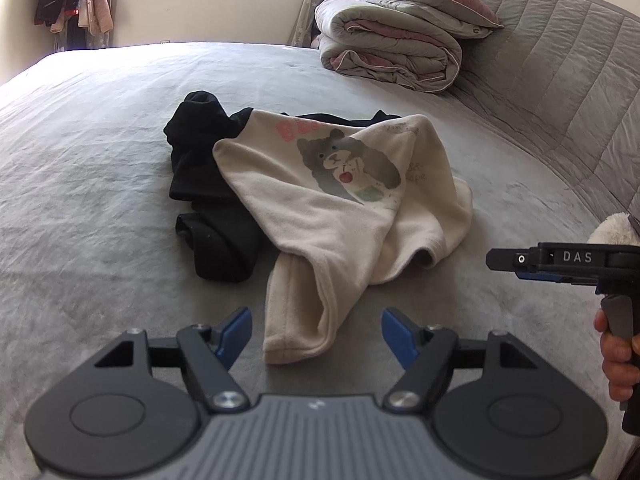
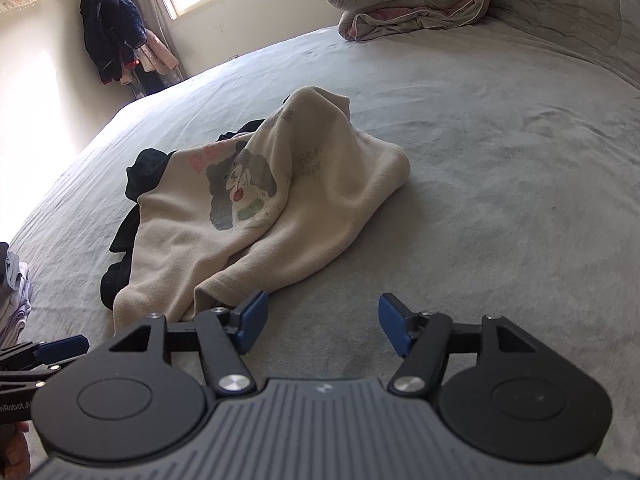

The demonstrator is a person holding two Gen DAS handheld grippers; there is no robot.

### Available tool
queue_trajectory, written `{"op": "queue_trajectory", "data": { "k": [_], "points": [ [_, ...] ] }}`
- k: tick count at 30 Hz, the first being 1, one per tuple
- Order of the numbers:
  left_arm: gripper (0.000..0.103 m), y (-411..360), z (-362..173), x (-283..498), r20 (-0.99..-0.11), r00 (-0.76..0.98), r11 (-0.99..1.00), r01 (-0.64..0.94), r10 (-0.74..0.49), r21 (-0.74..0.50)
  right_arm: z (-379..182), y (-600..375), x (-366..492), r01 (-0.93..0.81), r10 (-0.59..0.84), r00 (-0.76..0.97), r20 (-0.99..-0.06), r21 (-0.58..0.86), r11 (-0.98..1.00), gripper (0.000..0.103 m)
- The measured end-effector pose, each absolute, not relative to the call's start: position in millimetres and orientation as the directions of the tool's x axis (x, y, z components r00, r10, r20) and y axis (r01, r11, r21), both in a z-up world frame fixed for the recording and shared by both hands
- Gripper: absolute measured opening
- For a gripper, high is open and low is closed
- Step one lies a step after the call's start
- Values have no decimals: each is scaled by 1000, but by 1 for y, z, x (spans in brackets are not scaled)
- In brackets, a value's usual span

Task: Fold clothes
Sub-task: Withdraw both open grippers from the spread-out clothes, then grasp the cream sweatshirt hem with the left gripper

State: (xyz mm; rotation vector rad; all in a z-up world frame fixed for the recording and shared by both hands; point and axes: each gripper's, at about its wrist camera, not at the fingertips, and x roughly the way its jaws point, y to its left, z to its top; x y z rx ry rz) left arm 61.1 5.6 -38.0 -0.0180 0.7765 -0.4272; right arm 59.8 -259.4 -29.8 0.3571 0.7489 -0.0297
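The wide grey bed, covered in a short-napped, slightly rumpled plush sheet, carries everything here; at its far end sits a rolled grey-and-pink quilt, puffy and piped at the edges. Near the middle of the bed lies the task's clothing: a cream fleece sweatshirt with a printed grey bear, crumpled in soft peaks, draped partly over a heap of black knit clothes that pokes out on its left side. One cream sleeve trails toward the cameras, its open cuff lying flat on the sheet. The left gripper hovers low with its jaws spread wide and holding nothing, the sleeve end lying just ahead between its blue pads. The right gripper is likewise wide open and empty, its left pad just beside a folded edge of the sweatshirt. The likely trouble is the fleece itself: it is thick, limp and doubled over, so a pinch may catch two layers, or the bed sheet beneath, and drag the bundle instead of spreading it. Lifting the sweatshirt could also pull the black clothes along, since the two overlap.
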Motion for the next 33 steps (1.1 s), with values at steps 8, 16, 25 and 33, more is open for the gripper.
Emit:
{"op": "queue_trajectory", "data": {
  "k": [8,16,25,33],
  "points": [
    [66,5,-40,59,-685,627,913,381,-371,-145,-33,-263,62,169,97,722,-685,311,935,68],
    [46,3,-47,58,-711,600,903,413,-368,-119,-35,-272,63,200,95,713,-695,331,922,68],
    [35,-14,-50,55,-700,617,880,473,-359,-33,-41,-283,68,242,127,704,-699,405,882,68],
    [23,-24,-61,68,-712,627,893,451,-317,-1,-49,-283,79,255,178,716,-675,490,833,68]
  ]
}}
